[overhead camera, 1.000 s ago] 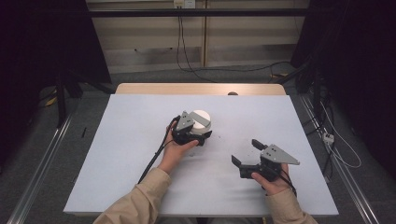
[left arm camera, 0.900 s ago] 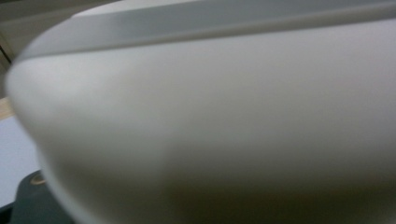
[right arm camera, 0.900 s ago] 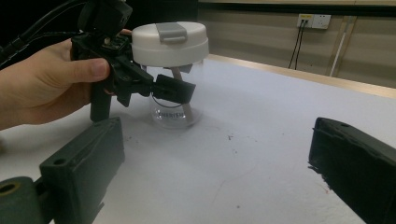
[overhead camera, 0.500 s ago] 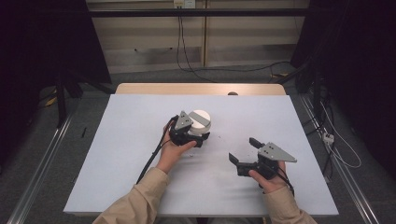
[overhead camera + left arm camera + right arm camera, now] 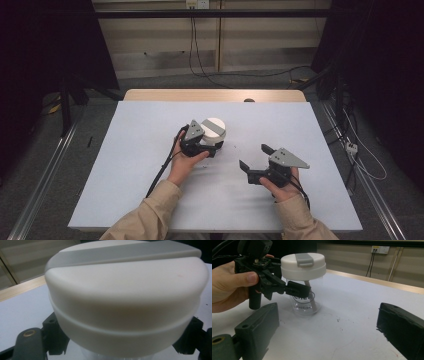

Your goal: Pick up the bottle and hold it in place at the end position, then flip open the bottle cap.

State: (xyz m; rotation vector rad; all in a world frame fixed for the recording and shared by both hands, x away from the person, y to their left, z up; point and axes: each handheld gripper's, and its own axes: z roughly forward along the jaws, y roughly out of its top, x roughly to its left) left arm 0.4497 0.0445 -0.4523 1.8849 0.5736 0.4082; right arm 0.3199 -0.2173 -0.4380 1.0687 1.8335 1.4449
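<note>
A clear cup (image 5: 306,302) with a white lid (image 5: 213,128) crossed by a grey strip stands upright on the white table (image 5: 135,150). My left gripper (image 5: 214,146) reaches around the cup just under the lid (image 5: 125,302). Its jaws have just been closing, and one finger (image 5: 297,290) now presses on the clear wall. A white stick leans inside the cup. To the right, my right gripper (image 5: 254,156) rests near the table, aimed at the cup, its jaws wide open (image 5: 327,327) with nothing between them.
The table top is a white sheet on a wooden board (image 5: 215,95). Beyond the far edge, cables (image 5: 200,55) hang against a pale wall. Dark floor and metal rails (image 5: 45,180) run along both sides.
My right gripper has edged slightly left, toward the cup. My left hand and the cup have stayed in place.
</note>
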